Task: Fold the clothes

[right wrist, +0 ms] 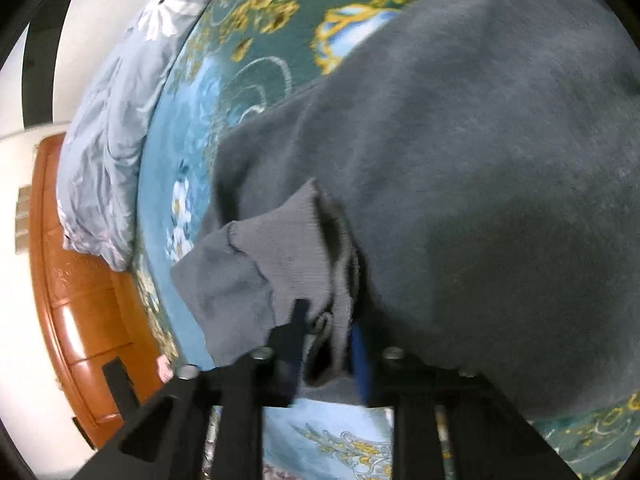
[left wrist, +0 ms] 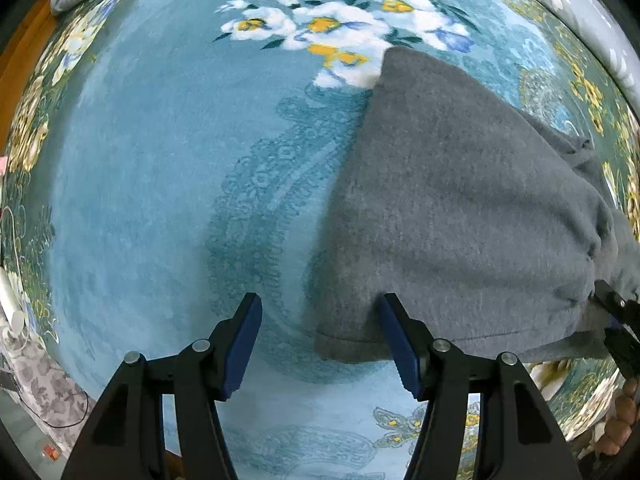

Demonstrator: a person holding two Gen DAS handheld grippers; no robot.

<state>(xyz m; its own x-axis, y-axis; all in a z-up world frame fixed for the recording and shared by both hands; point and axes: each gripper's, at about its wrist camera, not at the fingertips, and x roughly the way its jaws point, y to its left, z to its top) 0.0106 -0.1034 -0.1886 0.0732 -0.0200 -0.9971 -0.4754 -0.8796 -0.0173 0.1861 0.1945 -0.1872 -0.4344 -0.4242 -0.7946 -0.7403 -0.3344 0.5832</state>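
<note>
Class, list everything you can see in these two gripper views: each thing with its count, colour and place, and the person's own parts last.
garment: one, grey, lying on the blanket.
blanket: one, blue with white and yellow flowers, covering the bed.
quilt: one, pale grey with white flowers, at the blanket's edge.
bed frame: one, orange-brown wood, beyond the quilt.
left gripper: black, blue pads, open over the garment's corner.
right gripper: black, clamped on the garment's ribbed edge.

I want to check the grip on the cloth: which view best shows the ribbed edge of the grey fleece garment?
The right wrist view: the grey fleece garment's ribbed edge fills its centre, bunched between the right gripper and its closed jaws. The left wrist view shows only a puckered edge far right, where the right gripper reaches it.
</note>
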